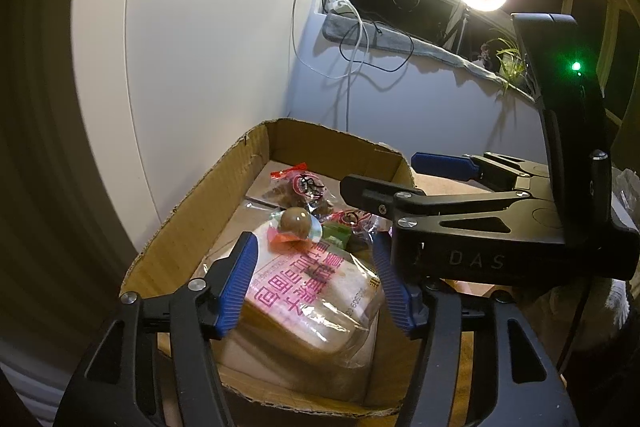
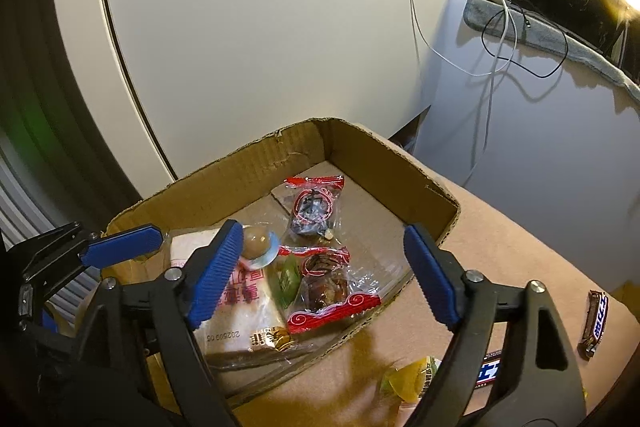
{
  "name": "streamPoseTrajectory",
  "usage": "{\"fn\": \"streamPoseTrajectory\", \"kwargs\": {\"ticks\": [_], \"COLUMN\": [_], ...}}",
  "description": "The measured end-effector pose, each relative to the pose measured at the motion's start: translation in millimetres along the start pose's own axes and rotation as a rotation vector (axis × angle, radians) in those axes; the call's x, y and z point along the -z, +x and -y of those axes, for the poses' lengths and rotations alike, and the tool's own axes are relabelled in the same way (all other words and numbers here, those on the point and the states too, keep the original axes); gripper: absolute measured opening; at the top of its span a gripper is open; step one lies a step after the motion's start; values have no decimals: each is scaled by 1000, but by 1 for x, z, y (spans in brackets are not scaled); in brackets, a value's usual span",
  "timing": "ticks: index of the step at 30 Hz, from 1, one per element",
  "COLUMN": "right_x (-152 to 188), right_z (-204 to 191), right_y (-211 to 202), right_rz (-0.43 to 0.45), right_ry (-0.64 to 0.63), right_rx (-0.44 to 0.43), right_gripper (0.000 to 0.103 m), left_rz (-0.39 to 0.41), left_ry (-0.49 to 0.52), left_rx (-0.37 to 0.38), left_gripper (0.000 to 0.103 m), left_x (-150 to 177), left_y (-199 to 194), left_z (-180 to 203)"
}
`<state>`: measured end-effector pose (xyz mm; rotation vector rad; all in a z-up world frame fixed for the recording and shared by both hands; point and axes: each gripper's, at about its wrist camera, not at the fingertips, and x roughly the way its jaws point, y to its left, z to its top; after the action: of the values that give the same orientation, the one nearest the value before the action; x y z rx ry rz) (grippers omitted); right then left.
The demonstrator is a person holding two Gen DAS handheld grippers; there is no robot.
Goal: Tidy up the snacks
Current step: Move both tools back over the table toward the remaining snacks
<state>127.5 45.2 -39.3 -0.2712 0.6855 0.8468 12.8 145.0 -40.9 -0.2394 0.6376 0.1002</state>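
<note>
Two red-sealed packets (image 2: 316, 205) in box (image 2: 384, 163); one bread bag (image 1: 320, 303); both tongs (image 1: 316, 285) (image 2: 324, 271) wide open, empty

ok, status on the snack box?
Left gripper open over bread in box. Right gripper open, empty, above box. Two bars, yellow pack outside. Nothing blocking.

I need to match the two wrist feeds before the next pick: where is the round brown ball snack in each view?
Left wrist: round brown ball snack, centre, on the bread pack's far end, between the open fingers.
Right wrist: it sits left of centre, beside the near left fingertip.
Shared landmark: cardboard box.
</note>
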Motion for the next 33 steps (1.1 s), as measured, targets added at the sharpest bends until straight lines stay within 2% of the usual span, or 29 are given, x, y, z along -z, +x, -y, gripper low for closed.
{"fn": "streamPoseTrajectory", "kwargs": {"ticks": [11,18,24,33], "right_x": [1,16,43,98], "right_z": [5,32,68,103], "right_y": [-19,-52,-74,-99], "right_rz": [21,36,21,-27], "right_ry": [13,55,113,151], "right_rx": [13,48,91,145], "right_gripper": [86,86,86,86], "left_rz": [10,0,-11,-67], "left_ry": [9,36,48,112], "left_rx": [18,53,89,149], "left_gripper": [59,59,59,59], "left_x": [-1,0,1,14], "left_y": [-7,-7,-5,5], "left_z": [9,26,44,85]}}
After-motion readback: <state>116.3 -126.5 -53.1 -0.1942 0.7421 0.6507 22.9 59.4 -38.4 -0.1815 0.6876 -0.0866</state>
